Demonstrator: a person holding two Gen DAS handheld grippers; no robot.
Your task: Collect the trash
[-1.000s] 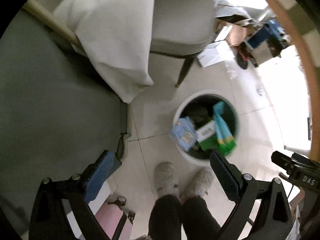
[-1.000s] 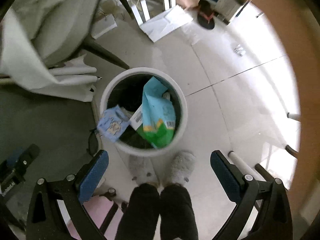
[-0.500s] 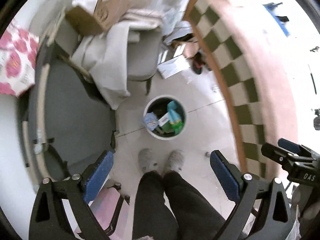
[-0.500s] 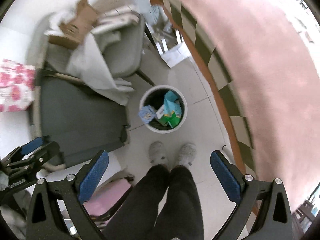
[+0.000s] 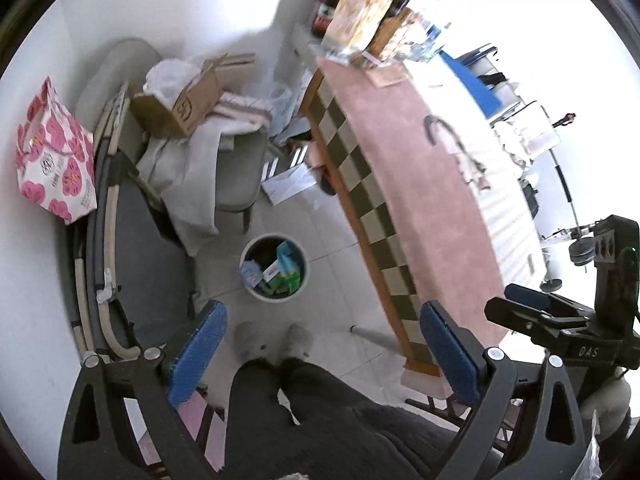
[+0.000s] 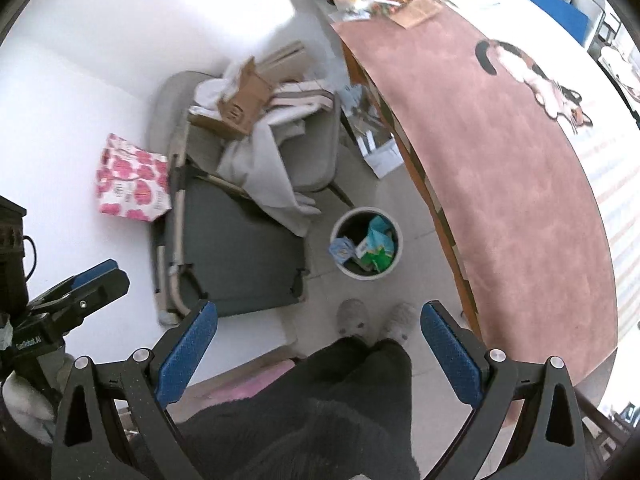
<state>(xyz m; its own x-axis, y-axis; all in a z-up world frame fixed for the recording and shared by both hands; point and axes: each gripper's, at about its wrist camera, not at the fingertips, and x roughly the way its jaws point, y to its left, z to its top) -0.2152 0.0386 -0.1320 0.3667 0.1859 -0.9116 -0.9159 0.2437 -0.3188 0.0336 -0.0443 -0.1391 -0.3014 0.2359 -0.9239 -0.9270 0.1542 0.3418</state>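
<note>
left gripper (image 5: 324, 350): released, empty | right gripper (image 6: 320, 350): released, empty | trash bin (image 6: 392, 268): on floor, holding packets, beside table (image 6: 500, 184)

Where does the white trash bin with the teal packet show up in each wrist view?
Left wrist: trash bin on the floor just left of centre, beyond the slippers.
Right wrist: trash bin right of centre, beside the grey cot.
Shared landmark: the pink-flowered bag against the white wall, at left in both.
</note>
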